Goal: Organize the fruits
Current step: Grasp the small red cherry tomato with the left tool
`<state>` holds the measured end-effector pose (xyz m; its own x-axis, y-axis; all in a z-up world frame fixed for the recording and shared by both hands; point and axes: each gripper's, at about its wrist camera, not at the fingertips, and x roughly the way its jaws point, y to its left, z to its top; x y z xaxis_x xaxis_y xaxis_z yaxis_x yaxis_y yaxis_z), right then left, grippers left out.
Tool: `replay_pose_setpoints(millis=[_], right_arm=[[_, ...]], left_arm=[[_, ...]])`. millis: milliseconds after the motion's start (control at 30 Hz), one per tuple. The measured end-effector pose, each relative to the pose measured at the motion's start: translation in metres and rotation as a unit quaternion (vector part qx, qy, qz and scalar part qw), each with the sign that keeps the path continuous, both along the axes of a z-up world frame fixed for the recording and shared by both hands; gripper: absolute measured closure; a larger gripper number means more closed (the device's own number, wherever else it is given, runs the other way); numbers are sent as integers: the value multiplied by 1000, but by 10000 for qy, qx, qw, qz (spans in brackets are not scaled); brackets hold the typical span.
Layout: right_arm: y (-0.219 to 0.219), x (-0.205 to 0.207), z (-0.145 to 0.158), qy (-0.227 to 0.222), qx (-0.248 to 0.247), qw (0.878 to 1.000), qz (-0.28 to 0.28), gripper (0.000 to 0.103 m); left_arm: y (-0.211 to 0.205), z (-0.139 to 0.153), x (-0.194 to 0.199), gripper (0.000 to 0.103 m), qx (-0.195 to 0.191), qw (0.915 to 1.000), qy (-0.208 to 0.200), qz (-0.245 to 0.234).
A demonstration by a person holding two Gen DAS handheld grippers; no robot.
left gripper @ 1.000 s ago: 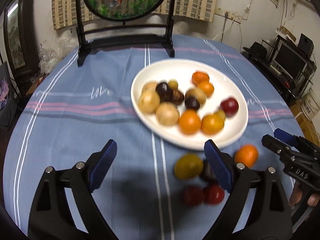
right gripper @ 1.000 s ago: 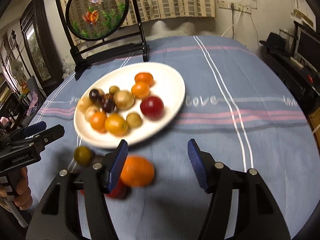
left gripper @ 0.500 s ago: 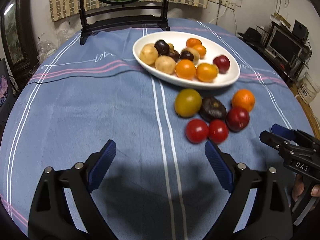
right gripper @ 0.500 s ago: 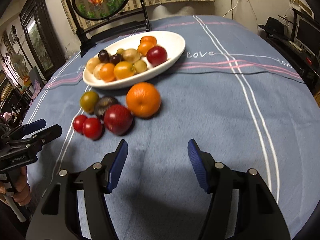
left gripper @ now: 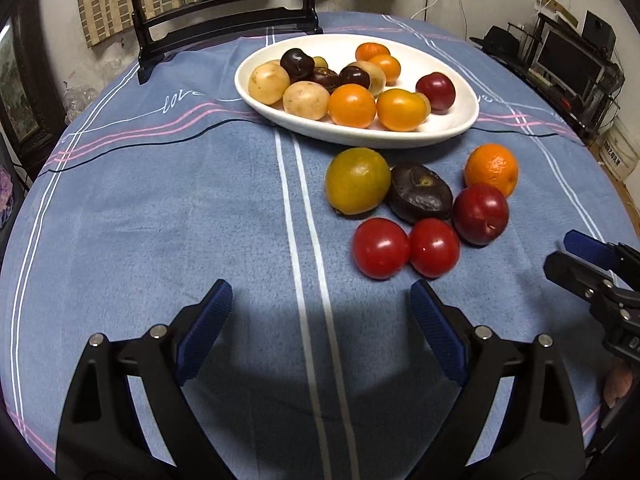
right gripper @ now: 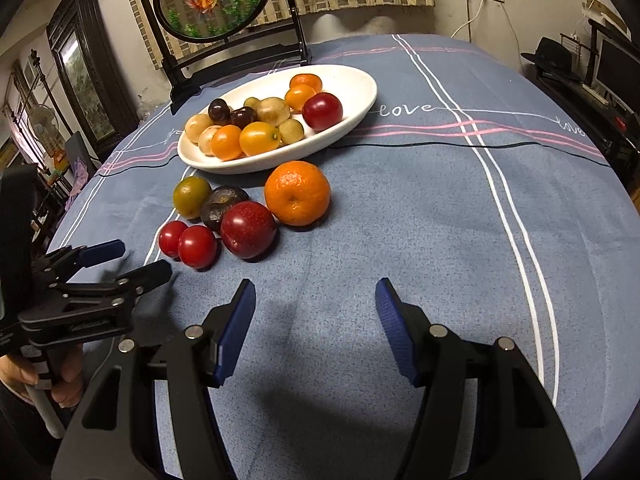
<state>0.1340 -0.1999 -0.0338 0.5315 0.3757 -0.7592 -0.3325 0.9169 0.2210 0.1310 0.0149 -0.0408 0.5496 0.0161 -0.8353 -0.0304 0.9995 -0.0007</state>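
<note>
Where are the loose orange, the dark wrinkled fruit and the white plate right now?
loose orange point(right gripper: 297, 193), right wrist view, middle of its peel.
dark wrinkled fruit point(left gripper: 420, 192), left wrist view, its top face.
white plate point(left gripper: 452, 120), left wrist view, bare inner wall near the rim.

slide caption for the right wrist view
Open right gripper facing six loose fruits beside a white oval plate of fruit on blue cloth.
</note>
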Motion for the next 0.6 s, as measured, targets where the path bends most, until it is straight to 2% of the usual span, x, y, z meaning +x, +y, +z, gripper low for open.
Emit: replay_pose_setpoints(millis=[200,333,500,567,600], right_arm=[[-1,-1,-1,26,38,10000,30,40],[-1,0,-2,46,56,10000,36,40],[-1,0,-3,83,48,10000,27,40],[-1,-1,-3,83,38,10000,27,40],[0,-1,-3,84,38,10000,27,40]], left_arm=[[-2,-7,12,12,-19,9999,130,-49],[-1,-6,18,20,-61,9998,88,-149],[-1,-4,24,43,-30,9998,-76,-186],[1,-1,25,70,-72,9995,-153,-263],[2,0,25,74,-180,9991,-169,-337]])
